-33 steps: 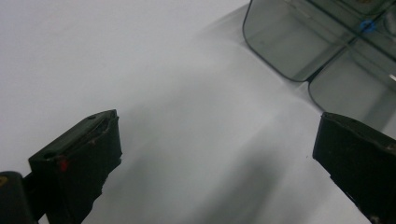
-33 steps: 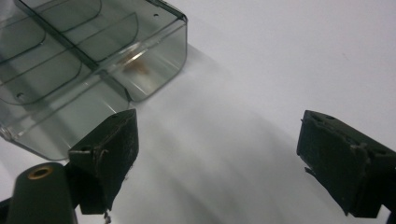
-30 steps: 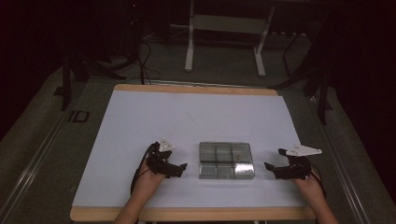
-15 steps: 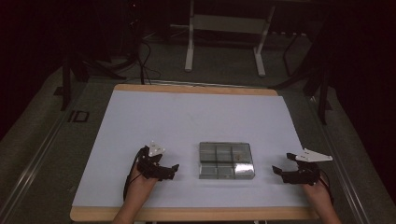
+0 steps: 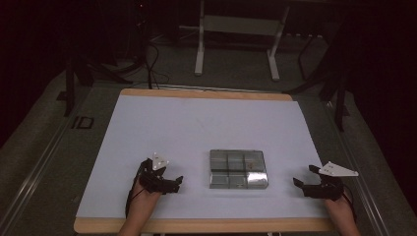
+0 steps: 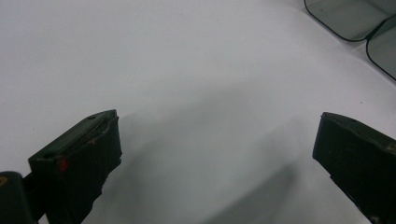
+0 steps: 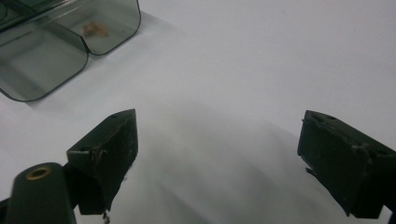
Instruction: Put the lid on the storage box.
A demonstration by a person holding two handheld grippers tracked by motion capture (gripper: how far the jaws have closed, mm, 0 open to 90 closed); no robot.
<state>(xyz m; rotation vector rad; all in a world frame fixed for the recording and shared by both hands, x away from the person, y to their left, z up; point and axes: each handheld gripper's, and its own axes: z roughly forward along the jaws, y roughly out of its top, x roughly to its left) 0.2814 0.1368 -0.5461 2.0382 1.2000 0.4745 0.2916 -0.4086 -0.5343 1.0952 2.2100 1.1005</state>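
Claws: two, left [image 5: 172,185], right [image 5: 301,183], gaping; one compartment box [image 5: 238,168].

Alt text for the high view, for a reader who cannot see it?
A clear compartmented box sits on a white table, between an open left gripper and an open right gripper, each apart from it. A small brownish item lies inside.

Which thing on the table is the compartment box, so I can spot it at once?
Start at the white mat covering the wood-edged table. Near its front edge, the clear compartment box lies flat between the left hand-held gripper and the right hand-held gripper, touching neither. It is see-through, divided into small cells, with a small brownish bit in one; the grippers are black.
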